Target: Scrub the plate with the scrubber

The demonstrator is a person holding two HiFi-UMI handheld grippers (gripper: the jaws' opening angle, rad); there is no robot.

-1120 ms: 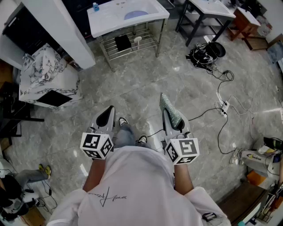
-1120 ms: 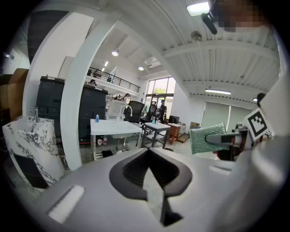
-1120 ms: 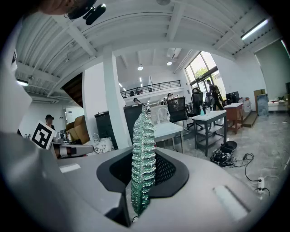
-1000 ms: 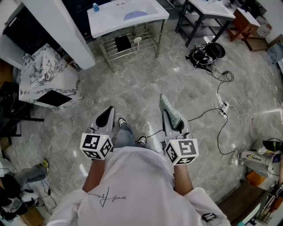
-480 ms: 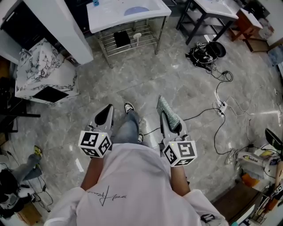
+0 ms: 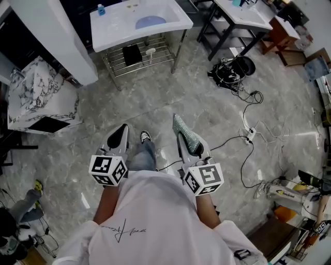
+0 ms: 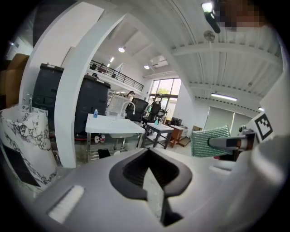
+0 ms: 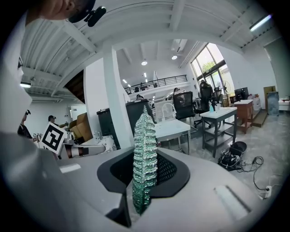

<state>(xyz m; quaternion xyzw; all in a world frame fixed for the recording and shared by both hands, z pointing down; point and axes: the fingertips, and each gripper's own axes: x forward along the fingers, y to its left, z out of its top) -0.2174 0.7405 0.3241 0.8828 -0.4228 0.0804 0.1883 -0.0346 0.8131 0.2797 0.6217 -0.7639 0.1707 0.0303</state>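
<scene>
Only the head view shows the plate (image 6: 151,21) inside the sink (image 6: 118,32); left gripper (image 6: 122,129) closed empty, right gripper (image 6: 181,137) pinching the scrubber (image 6: 184,131).

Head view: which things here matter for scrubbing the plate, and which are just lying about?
For the job: green scrubber, clamped in the right gripper; left gripper, shut and empty; white sink stand, with a pale blue dish that may be the plate.

Lying about: marble-patterned box; cable tangle; power strip; second table.
</scene>
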